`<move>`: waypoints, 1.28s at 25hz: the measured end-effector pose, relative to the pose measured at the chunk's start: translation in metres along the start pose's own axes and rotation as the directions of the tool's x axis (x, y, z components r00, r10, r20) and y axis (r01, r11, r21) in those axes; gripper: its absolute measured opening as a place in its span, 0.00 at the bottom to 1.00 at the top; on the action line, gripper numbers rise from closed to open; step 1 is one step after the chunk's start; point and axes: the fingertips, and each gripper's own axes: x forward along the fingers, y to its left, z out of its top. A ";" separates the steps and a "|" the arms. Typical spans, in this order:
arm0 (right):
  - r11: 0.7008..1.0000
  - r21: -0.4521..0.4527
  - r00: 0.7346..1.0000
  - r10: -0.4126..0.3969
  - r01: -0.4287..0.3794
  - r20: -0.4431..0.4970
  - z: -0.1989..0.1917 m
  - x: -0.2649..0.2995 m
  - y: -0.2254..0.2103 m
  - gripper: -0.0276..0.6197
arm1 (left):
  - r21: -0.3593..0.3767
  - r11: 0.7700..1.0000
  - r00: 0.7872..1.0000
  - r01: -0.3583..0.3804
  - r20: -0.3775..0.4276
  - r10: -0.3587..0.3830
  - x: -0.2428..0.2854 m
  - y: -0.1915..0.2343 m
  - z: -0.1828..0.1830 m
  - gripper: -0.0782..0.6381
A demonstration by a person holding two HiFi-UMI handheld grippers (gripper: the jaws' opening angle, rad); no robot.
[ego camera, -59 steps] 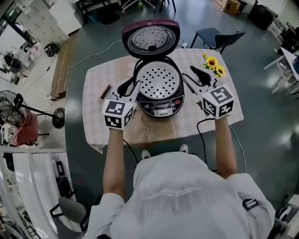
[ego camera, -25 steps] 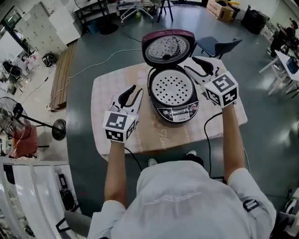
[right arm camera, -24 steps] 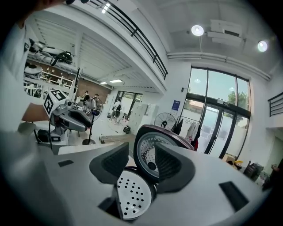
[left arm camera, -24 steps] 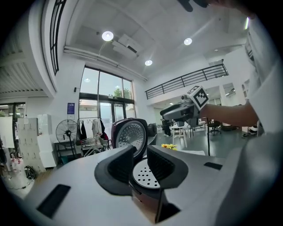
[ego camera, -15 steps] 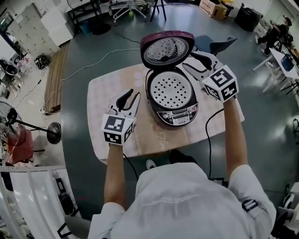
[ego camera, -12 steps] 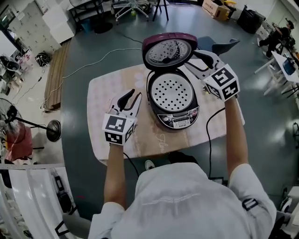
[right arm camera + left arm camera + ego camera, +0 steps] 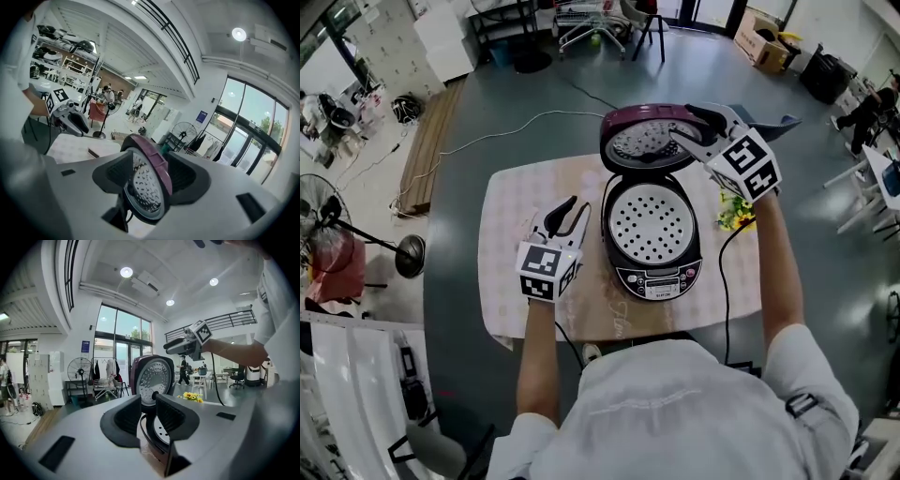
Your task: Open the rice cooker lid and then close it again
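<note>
— Where is the rice cooker (image 7: 623, 277)?

— On the right half of the table (image 7: 520, 183), its control panel (image 7: 656, 280) near the front edge. The lid (image 7: 639, 141) is raised on its hinge toward the far edge and tilts forward over the pot, with its dimpled inner plate facing down and toward the person. Inside the pot lies a perforated steam tray (image 7: 654, 223).

— And the right gripper (image 7: 681, 123)?

— It is at the lid's right side. Its jaws are well apart and straddle the lid's rim: one is on the maroon outer shell, the other on the inner-plate side. I cannot tell whether either pad presses on it.

— The left gripper (image 7: 575, 208)?

— Over the table's left half, just beside the cooker's left flank and not touching it. Its jaws are drawn close, leaving a narrow gap, and hold nothing. The cooker shows beyond the gap.

— Anything else there?

— Sunflowers (image 7: 733, 214) lie by the right edge, and a black cord (image 7: 727, 281) drops over the front edge near the right corner.
</note>
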 end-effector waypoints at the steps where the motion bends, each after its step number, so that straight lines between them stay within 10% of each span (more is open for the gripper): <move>1: 1.000 -0.008 1.000 0.016 -0.016 -0.002 0.002 0.005 -0.003 0.42 | -0.003 1.000 1.000 -0.006 0.001 0.006 0.002 0.001 0.000 0.26; 16: 0.952 -0.151 0.955 0.240 -0.267 -0.174 -0.020 0.057 -0.009 0.48 | -0.061 0.998 0.999 -0.025 -0.024 0.024 0.015 0.001 -0.018 0.26; 32: 0.962 -0.116 0.960 0.225 -0.246 -0.168 -0.016 0.036 0.010 0.41 | -0.060 0.998 0.998 0.027 -0.048 -0.030 -0.002 -0.007 -0.024 0.26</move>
